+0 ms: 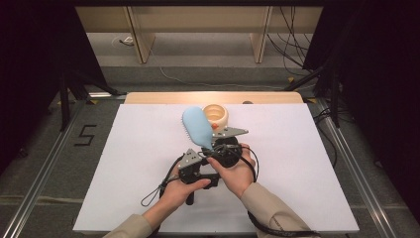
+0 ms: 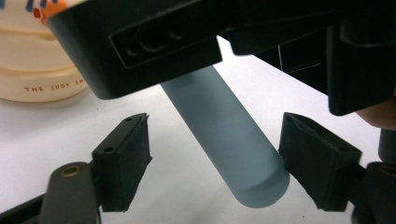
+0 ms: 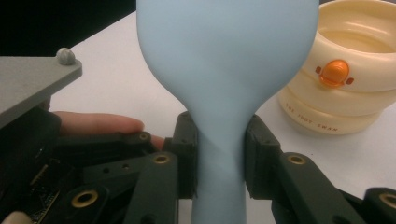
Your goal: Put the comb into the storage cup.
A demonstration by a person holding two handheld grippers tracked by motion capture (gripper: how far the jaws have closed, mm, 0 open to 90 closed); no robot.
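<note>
Right gripper [image 3: 219, 158] clamps my pale blue hairbrush [image 3: 226, 70] at its neck, above the table by the cream tub [image 3: 355, 93] — light, stiff, slick plastic (left gripper [image 2: 212, 161] straddles the handle end, not pinching).

Pale blue brush [image 1: 197, 127] with a broad oval head, short bristles along its left edge in the high view, and a smooth matte round handle [image 2: 233, 140] ending in a blunt rounded tip. Lifted clear of the white table [image 1: 124, 163], head tilted up and away toward the far edge, just in front of the cream ring-shaped container [image 1: 218, 115]. Clamped at the narrow neck [image 3: 219, 154] between head and handle by the right hand-held gripper [image 3: 219, 161]; free handle end lying between the parted pads of the left hand-held gripper [image 2: 210, 163], close against one pad.
</note>
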